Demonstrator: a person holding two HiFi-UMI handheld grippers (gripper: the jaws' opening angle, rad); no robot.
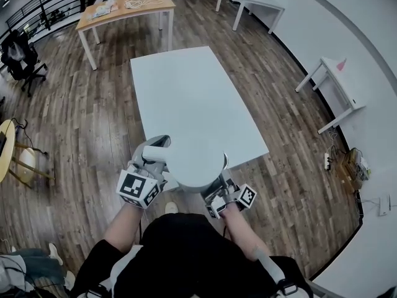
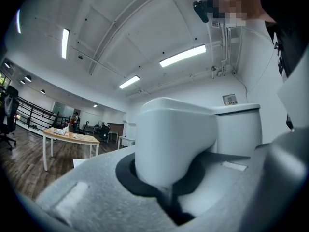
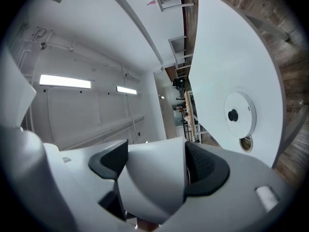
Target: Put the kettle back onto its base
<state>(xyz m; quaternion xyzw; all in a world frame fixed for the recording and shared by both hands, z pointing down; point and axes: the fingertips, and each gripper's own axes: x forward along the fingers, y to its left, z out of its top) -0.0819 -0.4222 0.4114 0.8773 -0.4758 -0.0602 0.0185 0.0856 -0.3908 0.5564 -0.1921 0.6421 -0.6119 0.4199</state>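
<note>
In the head view a white kettle (image 1: 193, 163) hangs over the near edge of a white table (image 1: 192, 92), held between both grippers. My left gripper (image 1: 155, 164) is shut on the kettle's handle (image 1: 155, 145). In the left gripper view the handle (image 2: 169, 144) fills the jaws, with the kettle's body (image 2: 239, 129) behind it. My right gripper (image 1: 220, 190) is shut on the kettle's other side, its dark pads pressing a white part (image 3: 154, 178). The round white base (image 3: 240, 115), with a black centre pin, lies on the table (image 3: 217, 57); the kettle hides it in the head view.
A wooden table (image 1: 124, 8) with papers stands beyond the white one. White desks (image 1: 338, 82) line the right wall. An office chair (image 1: 22, 58) and a round stool (image 1: 7, 148) are at the left. A power strip (image 1: 327, 161) lies on the wood floor.
</note>
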